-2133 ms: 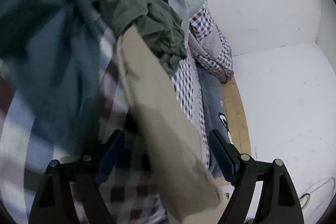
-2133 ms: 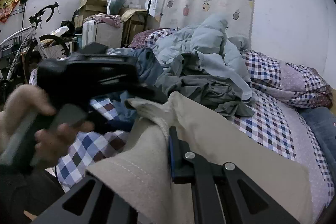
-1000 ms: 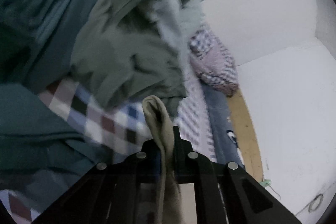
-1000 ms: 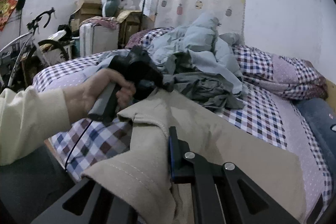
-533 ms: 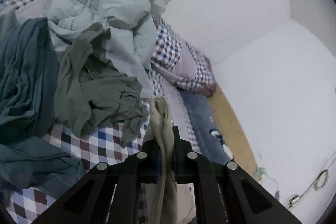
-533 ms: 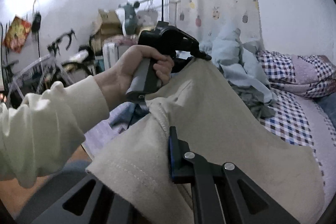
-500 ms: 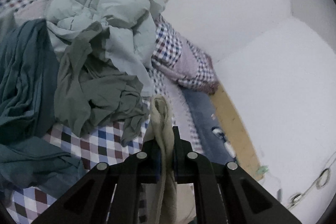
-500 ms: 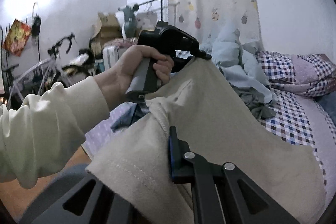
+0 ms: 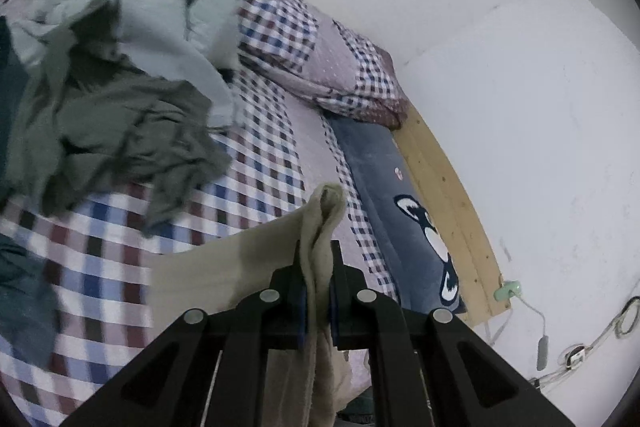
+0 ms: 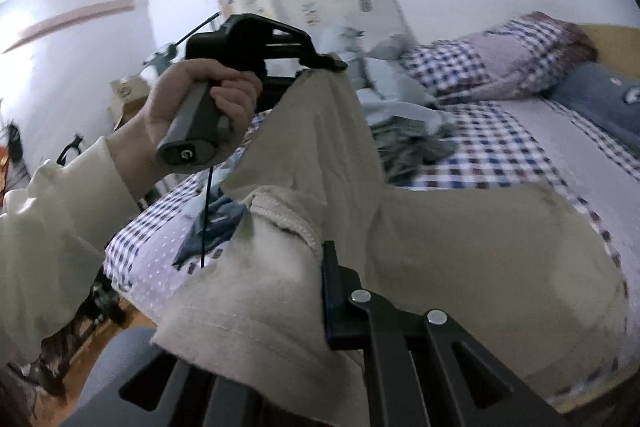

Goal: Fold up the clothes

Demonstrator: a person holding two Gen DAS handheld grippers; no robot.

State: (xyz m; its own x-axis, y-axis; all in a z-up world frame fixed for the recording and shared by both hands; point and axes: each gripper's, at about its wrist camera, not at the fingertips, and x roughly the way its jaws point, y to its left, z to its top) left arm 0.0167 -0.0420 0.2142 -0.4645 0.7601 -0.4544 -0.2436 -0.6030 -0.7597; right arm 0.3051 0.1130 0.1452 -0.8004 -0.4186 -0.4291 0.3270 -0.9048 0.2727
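Two tongs are showing, the left tongs (image 9: pixel 316 267) and the right tongs (image 10: pixel 320 267), and one beige garment (image 10: pixel 460 251) is hanging between them. One hand (image 10: pixel 192 103) is showing. One bed (image 9: pixel 260 163) is carrying two pillows: one checked pillow (image 9: pixel 320 67), one blue pillow (image 9: pixel 384 187).

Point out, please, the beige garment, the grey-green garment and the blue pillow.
beige garment (image 10: pixel 460 247): right wrist view, draped middle.
grey-green garment (image 9: pixel 120 131): left wrist view, crumpled centre.
blue pillow (image 9: pixel 372 163): left wrist view, plain upper part.
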